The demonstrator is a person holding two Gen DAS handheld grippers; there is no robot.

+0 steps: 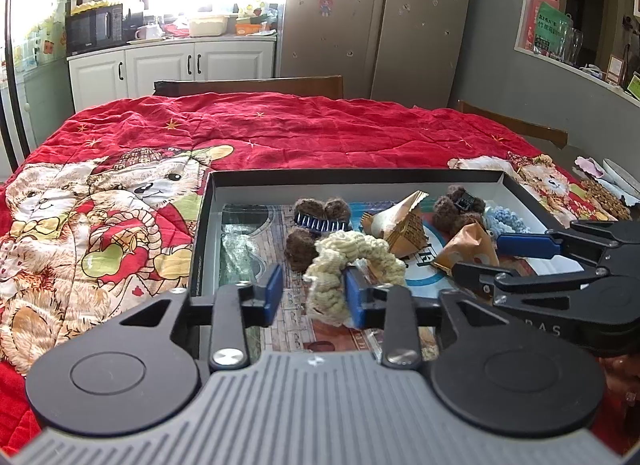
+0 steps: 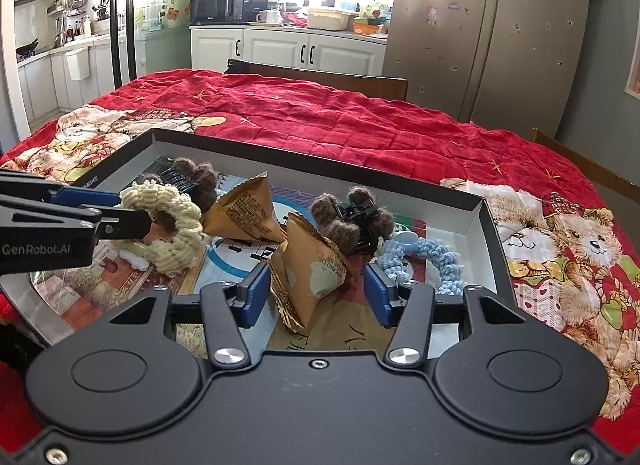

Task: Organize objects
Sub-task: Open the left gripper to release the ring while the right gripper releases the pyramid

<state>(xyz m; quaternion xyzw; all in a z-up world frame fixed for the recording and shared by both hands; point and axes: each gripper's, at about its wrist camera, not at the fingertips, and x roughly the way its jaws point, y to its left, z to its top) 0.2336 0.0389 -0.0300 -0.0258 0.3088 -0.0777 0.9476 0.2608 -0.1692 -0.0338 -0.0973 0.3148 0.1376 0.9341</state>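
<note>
Shallow black-walled box (image 1: pixel 208 201) sits on a red quilt with bear prints (image 1: pixel 280 129), spread over the table; kitchen cabinets and a tall fridge (image 1: pixel 376 17) stand far behind

Left gripper (image 1: pixel 310 295) hovers low over the near left part of the box. Jaws stand apart. Cream knitted scrunchie (image 1: pixel 352 261) lies in the gap, close against the right blue pad; the left pad is clear of it, with bare printed box floor showing between. From the right wrist view one finger seems threaded into the ring of the scrunchie (image 2: pixel 164 225), though whether it presses on the yarn cannot be told. No clamping seen

Right gripper (image 2: pixel 316 297) hovers over the near right part of the box, jaws apart. A tan pyramid snack packet (image 2: pixel 312 269) stands between the blue pads, just beside the left one, clear gap to the right one. Not gripped

Other contents, all inside the box:
- second tan pyramid packet (image 2: pixel 248 213), farther and left of the first, tilted
- brown fuzzy hair claw with silver teeth (image 1: pixel 316 221), far left, just behind the scrunchie
- another brown fuzzy clip with a black claw (image 2: pixel 352 217), far middle, touching the near packet's far side
- pale blue knitted scrunchie (image 2: pixel 432 261), right side, just past the right pad of the right gripper

The two grippers sit side by side, the left one's fingers reaching into the right wrist view from the left edge
</note>
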